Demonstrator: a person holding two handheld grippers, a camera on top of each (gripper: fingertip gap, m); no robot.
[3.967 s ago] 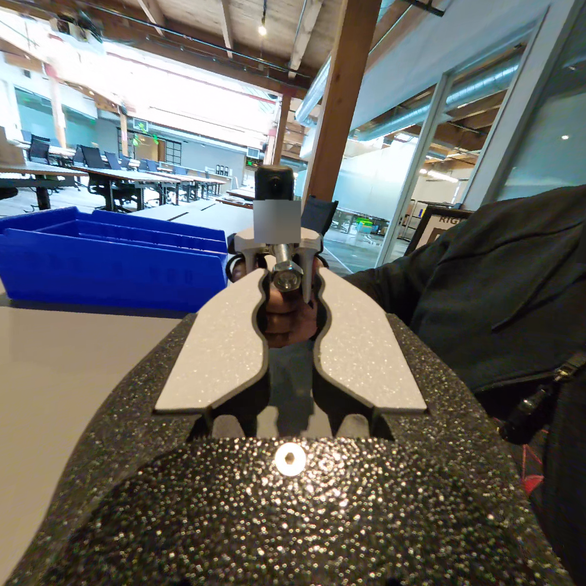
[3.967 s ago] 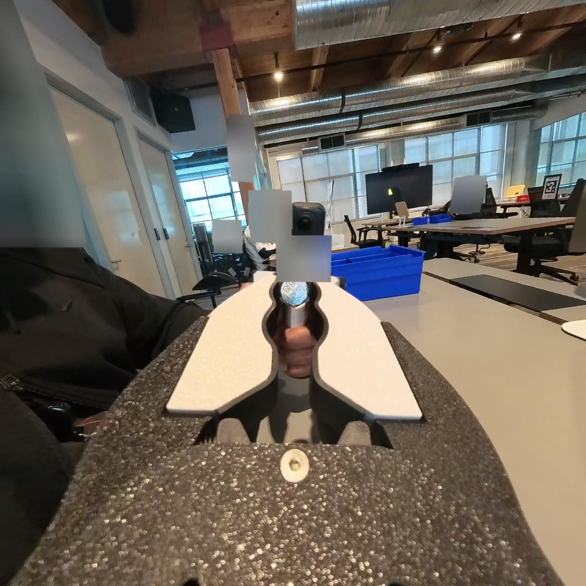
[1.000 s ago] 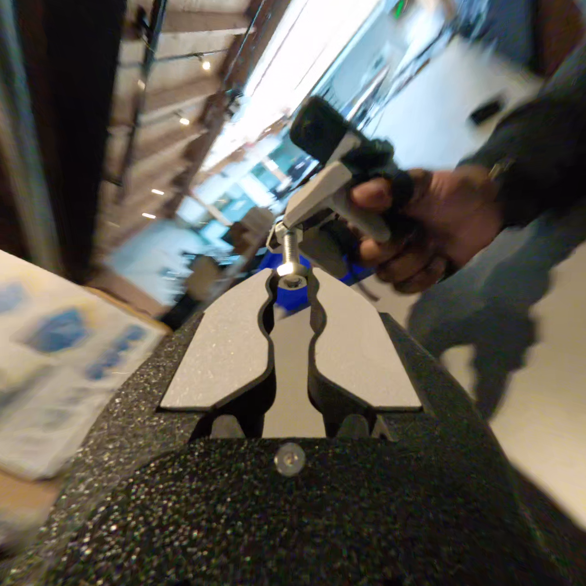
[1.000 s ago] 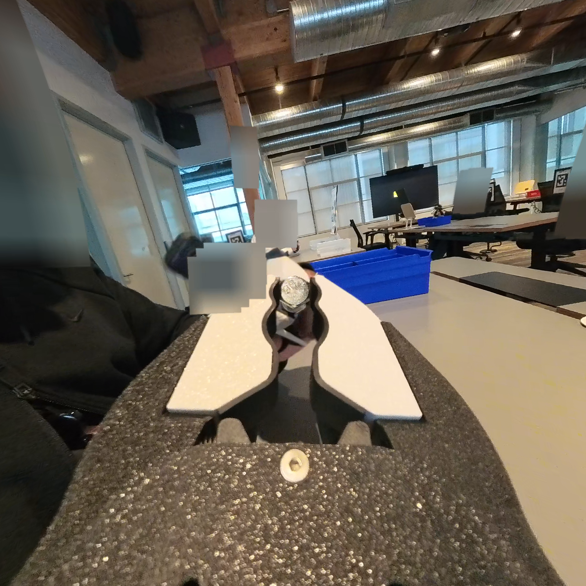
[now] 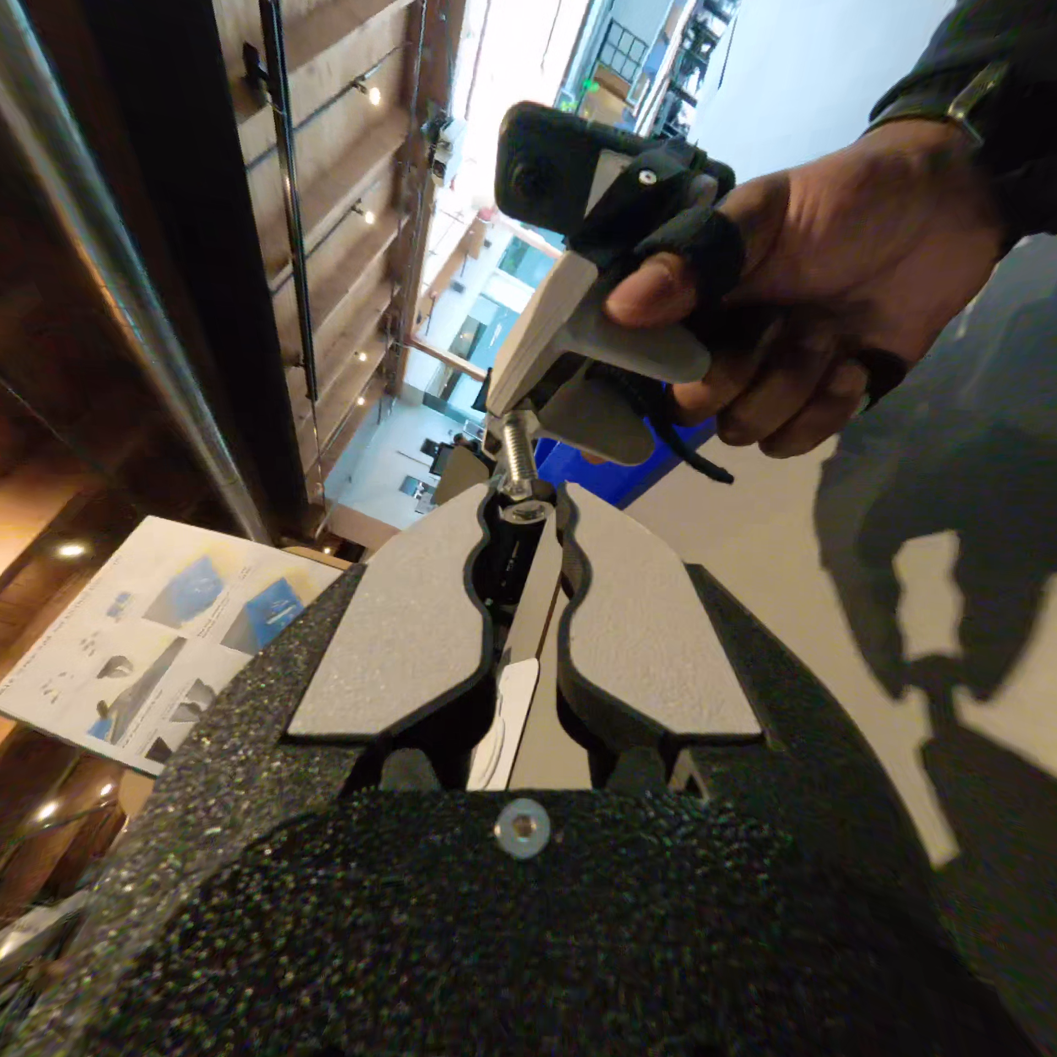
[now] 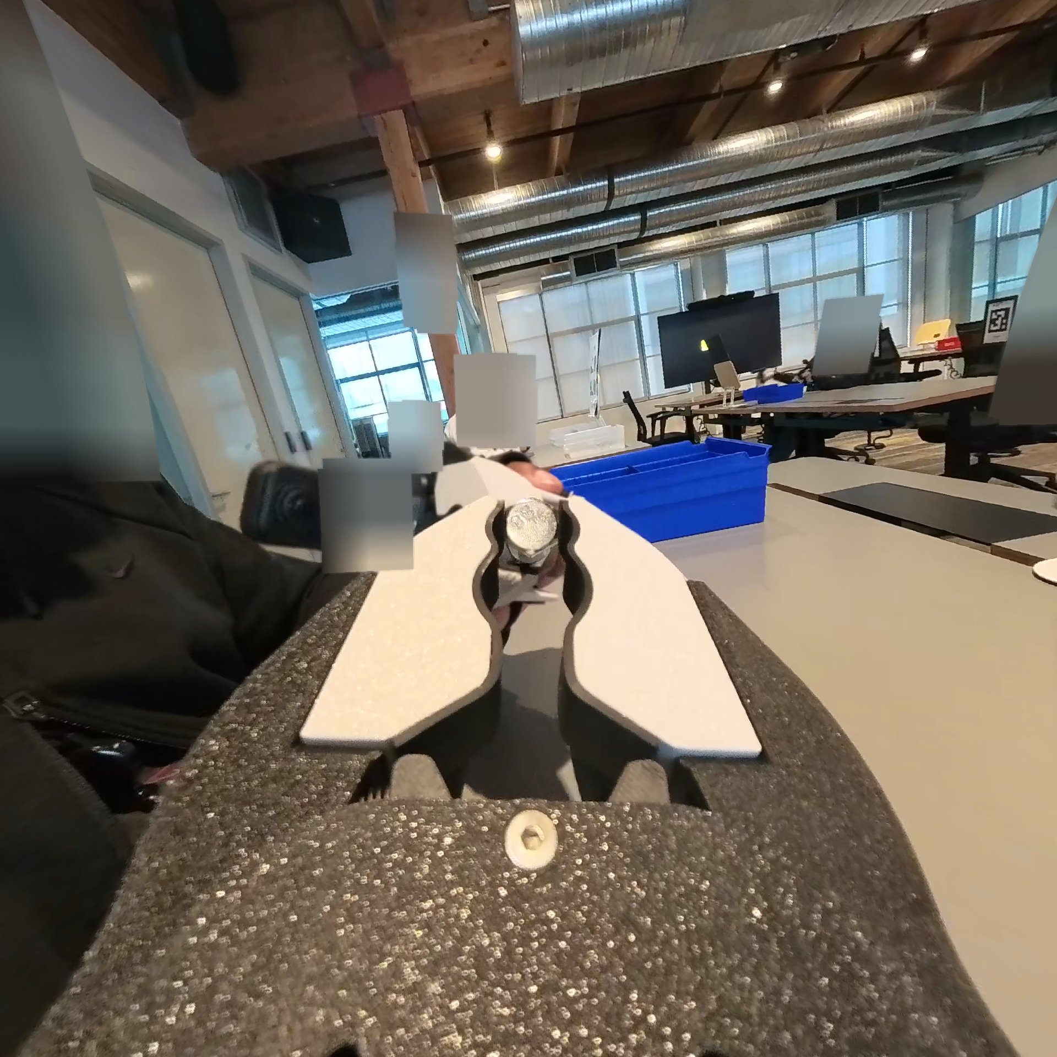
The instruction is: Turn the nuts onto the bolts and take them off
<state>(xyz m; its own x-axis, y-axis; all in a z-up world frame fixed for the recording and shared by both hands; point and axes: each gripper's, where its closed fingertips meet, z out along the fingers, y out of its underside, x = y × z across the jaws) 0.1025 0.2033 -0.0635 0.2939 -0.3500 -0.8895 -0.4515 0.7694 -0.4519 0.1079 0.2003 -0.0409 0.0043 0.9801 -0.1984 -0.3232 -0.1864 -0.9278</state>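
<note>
left tool [image 5: 523,503] clamped on nut [image 5: 525,509], right tool [image 6: 531,529] clamped on bolt [image 6: 531,529], threads engaged

Bright daylight from windows [image 6: 600,337], ceiling spotlights [image 6: 493,151] glaring, wide-angle edges bent, gray patches blurred.

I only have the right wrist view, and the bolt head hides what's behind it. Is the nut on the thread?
Observer: Yes. The nut sits at the tip end of the bolt.
Operator: Is the left gripper on it?
Observer: Yes, the left gripper has its fingertips closed around the nut.
Operator: How much thread is bare?
Observer: Nearly all of it shows between the nut and the right gripper.
</note>
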